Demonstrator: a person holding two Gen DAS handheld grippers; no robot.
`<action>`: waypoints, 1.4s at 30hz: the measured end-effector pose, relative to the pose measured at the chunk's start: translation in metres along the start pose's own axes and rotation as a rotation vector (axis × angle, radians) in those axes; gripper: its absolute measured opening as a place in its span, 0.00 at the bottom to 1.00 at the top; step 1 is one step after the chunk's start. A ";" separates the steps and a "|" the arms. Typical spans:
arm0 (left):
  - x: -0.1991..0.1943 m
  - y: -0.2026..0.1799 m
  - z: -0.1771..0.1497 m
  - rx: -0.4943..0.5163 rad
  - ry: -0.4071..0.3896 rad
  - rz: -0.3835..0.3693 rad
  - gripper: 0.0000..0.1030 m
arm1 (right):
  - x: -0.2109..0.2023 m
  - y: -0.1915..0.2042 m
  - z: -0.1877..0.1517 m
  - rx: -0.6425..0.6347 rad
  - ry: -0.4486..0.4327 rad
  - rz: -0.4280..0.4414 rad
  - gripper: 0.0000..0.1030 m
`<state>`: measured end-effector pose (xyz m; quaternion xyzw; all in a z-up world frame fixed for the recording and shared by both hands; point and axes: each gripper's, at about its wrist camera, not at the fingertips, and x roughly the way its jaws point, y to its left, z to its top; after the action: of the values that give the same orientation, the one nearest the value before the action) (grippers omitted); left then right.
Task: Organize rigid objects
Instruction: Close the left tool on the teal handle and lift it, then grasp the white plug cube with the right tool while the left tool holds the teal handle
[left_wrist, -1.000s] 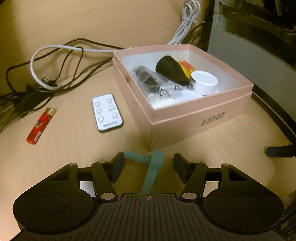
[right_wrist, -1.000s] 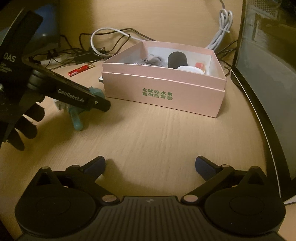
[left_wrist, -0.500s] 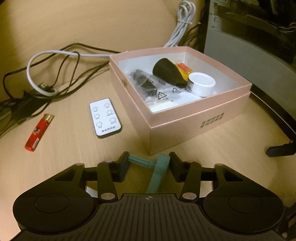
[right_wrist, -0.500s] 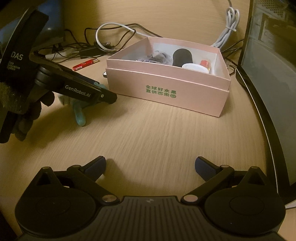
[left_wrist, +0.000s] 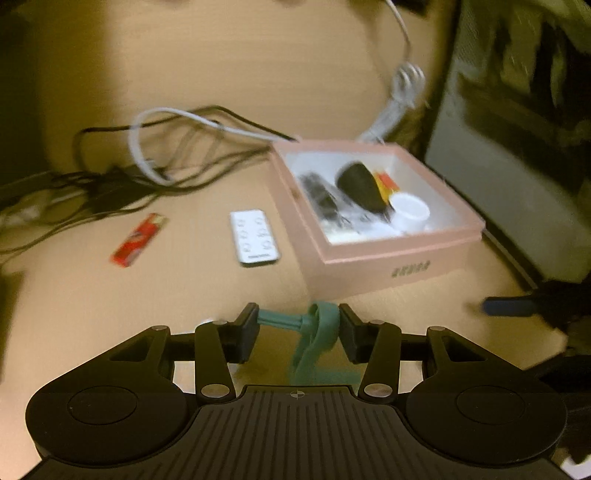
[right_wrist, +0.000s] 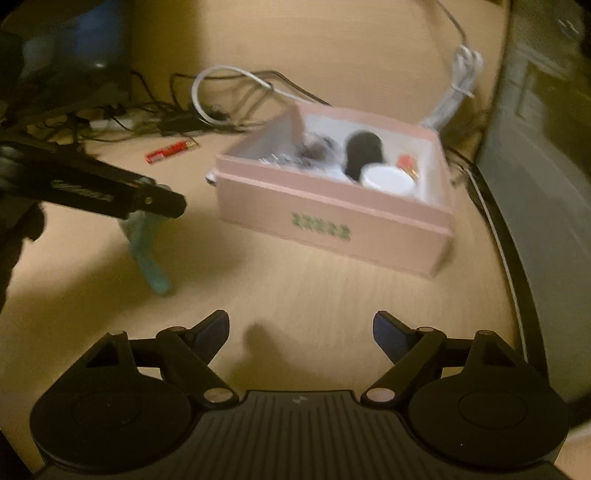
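My left gripper (left_wrist: 297, 325) is shut on a teal plastic clip (left_wrist: 314, 336) and holds it above the wooden table, in front of the pink box (left_wrist: 388, 258). The box holds a black cone-shaped object (left_wrist: 360, 186), a white round jar (left_wrist: 410, 212), a red-yellow item and bagged parts. In the right wrist view the left gripper (right_wrist: 162, 201) comes in from the left with the clip (right_wrist: 147, 251) hanging below it. My right gripper (right_wrist: 300, 330) is open and empty, in front of the box (right_wrist: 332, 218).
A white remote (left_wrist: 254, 242) and a red lighter (left_wrist: 138, 240) lie left of the box. Tangled black and white cables (left_wrist: 166, 162) lie at the back left. A dark computer case (left_wrist: 517, 166) stands to the right, close to the box.
My left gripper has closed on the teal clip and lifted it off the table. Both views have risen and are motion-blurred. The right gripper stays open.
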<state>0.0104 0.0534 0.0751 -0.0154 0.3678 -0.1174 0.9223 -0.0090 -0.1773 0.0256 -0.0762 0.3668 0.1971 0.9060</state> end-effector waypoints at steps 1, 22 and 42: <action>-0.010 0.006 -0.001 -0.026 -0.011 0.011 0.49 | 0.002 0.004 0.005 -0.012 -0.010 0.015 0.84; -0.114 0.079 -0.069 -0.351 -0.013 0.216 0.49 | 0.091 0.131 0.081 -0.236 0.017 0.311 0.36; -0.027 -0.030 0.024 0.042 0.032 -0.232 0.49 | -0.058 0.000 0.040 -0.028 -0.055 0.015 0.32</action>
<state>0.0014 0.0292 0.1146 -0.0368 0.3756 -0.2311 0.8968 -0.0215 -0.1837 0.0952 -0.0808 0.3394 0.2112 0.9130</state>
